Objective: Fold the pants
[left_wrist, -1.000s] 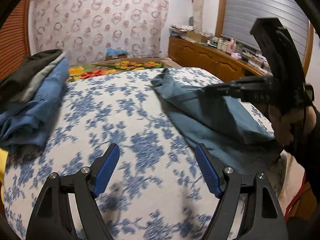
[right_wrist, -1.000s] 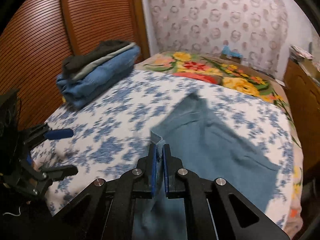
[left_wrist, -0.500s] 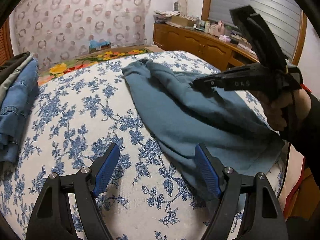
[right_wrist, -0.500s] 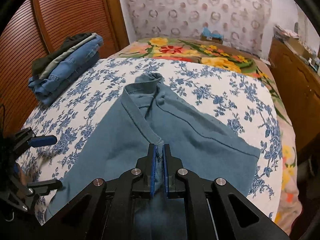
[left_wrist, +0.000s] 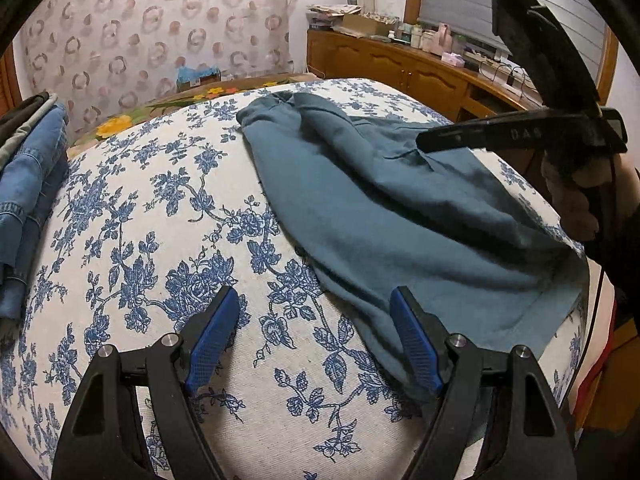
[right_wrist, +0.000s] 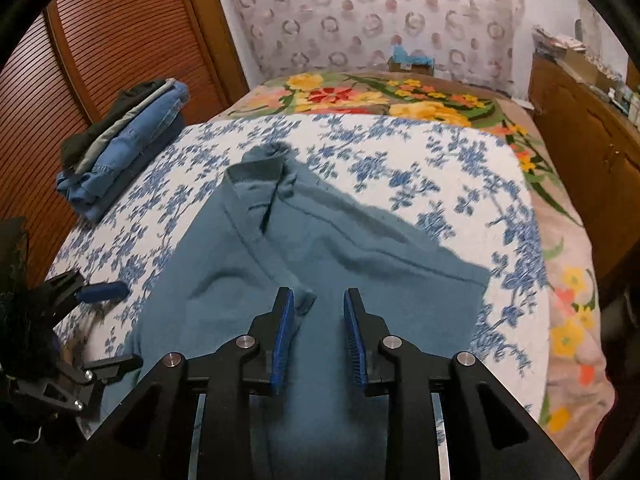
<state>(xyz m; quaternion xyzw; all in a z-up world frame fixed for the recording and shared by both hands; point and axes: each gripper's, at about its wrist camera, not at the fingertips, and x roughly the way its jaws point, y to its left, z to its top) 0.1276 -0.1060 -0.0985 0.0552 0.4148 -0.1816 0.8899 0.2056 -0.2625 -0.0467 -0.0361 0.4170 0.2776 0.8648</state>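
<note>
Teal-blue pants [left_wrist: 400,216] lie loosely spread on the blue-flowered bed cover, also in the right wrist view [right_wrist: 320,264], waistband end toward the far side. My left gripper [left_wrist: 316,340] is open and empty, low over the cover at the pants' near left edge; its right finger is over the fabric edge. My right gripper [right_wrist: 318,332] is open just above the middle of the pants; a fold of cloth lies by its left pad [right_wrist: 282,340]. The right gripper also shows in the left wrist view [left_wrist: 424,144], above the pants.
A stack of folded jeans and dark clothes [right_wrist: 120,140] sits at the bed's left side by a wooden slatted door [right_wrist: 80,40]. A wooden cabinet [right_wrist: 580,128] with clutter runs along the right. A flowered blanket [right_wrist: 400,96] covers the far end.
My right gripper, shut on the pants before, has opened and let the cloth drop onto the bed. The pants now lie spread out. My left gripper stayed open and turned toward the pants.
</note>
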